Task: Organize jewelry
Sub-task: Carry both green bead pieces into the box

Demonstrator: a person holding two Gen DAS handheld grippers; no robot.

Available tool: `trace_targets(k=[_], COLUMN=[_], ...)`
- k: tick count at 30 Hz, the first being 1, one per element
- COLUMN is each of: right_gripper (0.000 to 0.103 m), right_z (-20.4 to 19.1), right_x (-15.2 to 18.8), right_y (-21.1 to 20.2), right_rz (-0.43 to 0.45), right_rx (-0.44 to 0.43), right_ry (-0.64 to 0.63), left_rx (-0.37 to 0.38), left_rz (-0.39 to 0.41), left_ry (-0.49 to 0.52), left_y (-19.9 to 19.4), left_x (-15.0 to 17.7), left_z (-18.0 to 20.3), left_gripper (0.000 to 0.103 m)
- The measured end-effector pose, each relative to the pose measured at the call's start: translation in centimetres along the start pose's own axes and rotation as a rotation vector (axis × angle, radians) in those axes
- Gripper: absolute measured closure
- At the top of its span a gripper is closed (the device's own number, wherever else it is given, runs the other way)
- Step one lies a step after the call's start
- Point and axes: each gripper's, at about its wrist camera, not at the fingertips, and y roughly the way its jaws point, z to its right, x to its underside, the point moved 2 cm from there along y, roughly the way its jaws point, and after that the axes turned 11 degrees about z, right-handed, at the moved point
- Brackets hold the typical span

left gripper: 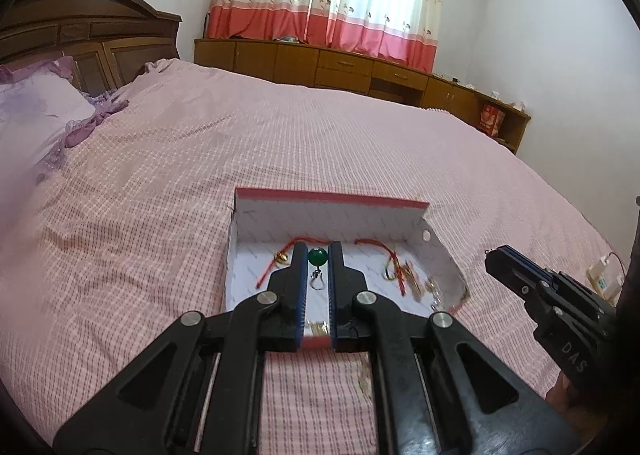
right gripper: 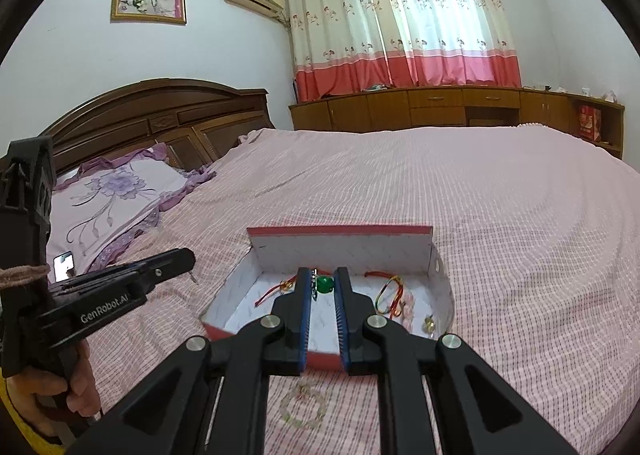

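Observation:
An open box (left gripper: 444,267), white inside and red outside, lies on the pink bedspread. It holds a green bead earring (left gripper: 318,257) with a silver hook, red cords with gold charms (left gripper: 280,259) and more gold pieces (left gripper: 416,285). My left gripper (left gripper: 317,251) hovers over the box's near edge, shut and empty, with only a narrow slit between its fingers. It shows from the side as left gripper (right gripper: 191,255). My right gripper (right gripper: 323,275) hangs over the same edge, shut with nothing gripped, the earring (right gripper: 325,283) lying beyond it. A pale bead bracelet (right gripper: 304,403) rests on the bedspread beneath.
The bedspread (right gripper: 500,215) stretches wide around the box. A purple flowered pillow (right gripper: 116,195) with a phone (right gripper: 64,265) beside it lies at the left, before a wooden headboard (right gripper: 160,115). Wooden cabinets (right gripper: 440,107) line the far wall. A small white device (left gripper: 604,283) sits at the right.

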Motion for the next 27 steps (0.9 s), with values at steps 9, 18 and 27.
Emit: trace_targets(k=[9,18,27], right_gripper=[0.090,0.090,0.090], right_z=[1.8,3.7,6.0], right_x=[0.1,1.4,2.9], right_y=[3.8,7.3,10.7], right_rz=[-0.010,-0.031,-0.077], right_rx=[0.026,0.083,0.139], right_ry=[-0.006,-0.021,-0.010], left_rx=[-0.008,-0.033,-0.063], left_rz=[0.030,0.042,0.009], left_ry=[-0.007,-0.028,-0.011], left_y=[3.1,6.3,9.4], left_x=[0.1,1.4,2.8], left_z=[-1.0,-2.1,-3.2], left_gripper=[0.102,0.102,0.102])
